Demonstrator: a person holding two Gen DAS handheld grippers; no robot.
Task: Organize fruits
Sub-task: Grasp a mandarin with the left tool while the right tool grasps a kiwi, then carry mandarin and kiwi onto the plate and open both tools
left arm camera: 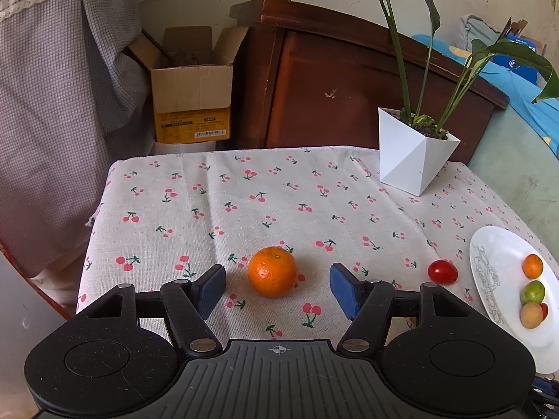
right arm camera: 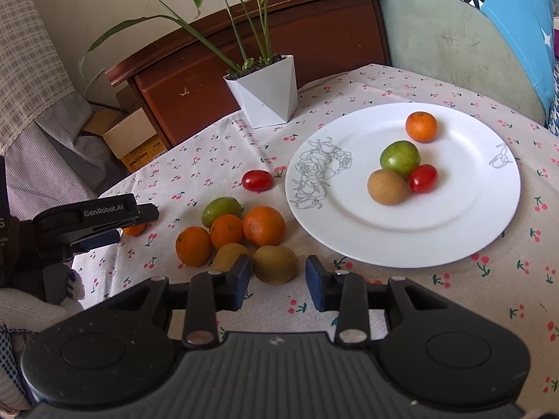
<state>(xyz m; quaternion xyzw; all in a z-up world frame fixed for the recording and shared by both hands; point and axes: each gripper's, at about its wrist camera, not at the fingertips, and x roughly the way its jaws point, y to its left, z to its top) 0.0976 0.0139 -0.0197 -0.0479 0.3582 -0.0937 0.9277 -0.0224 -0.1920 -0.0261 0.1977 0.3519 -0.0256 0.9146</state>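
Hidden or cut off: lone orange (right arm camera: 134,229) near the table's left side, mostly covered by the left gripper (right arm camera: 104,221) in the right wrist view; brown fruit (right arm camera: 230,256) partly behind the right gripper's left pad (right arm camera: 241,281); plate (left arm camera: 496,262) cropped at the frame edge in the left wrist view.

Left gripper (left arm camera: 277,288): low over the cherry-print tablecloth (left arm camera: 209,202), jaws spread wide, empty, the lone orange (left arm camera: 271,271) between the pads without contact.

Right gripper (right arm camera: 278,286): jaws apart, empty, just short of a second brown fruit (right arm camera: 275,264).

Loose pile beside the plate: three oranges (right arm camera: 227,231), one green fruit (right arm camera: 222,211), two brown.

Cherry tomato (right arm camera: 258,180): alone, near the plate's left rim (right arm camera: 297,188).

On plate: one orange (right arm camera: 421,126), green fruit (right arm camera: 400,158), brown fruit (right arm camera: 387,186), cherry tomato (right arm camera: 423,178).

White planter (right arm camera: 265,96): far table edge.
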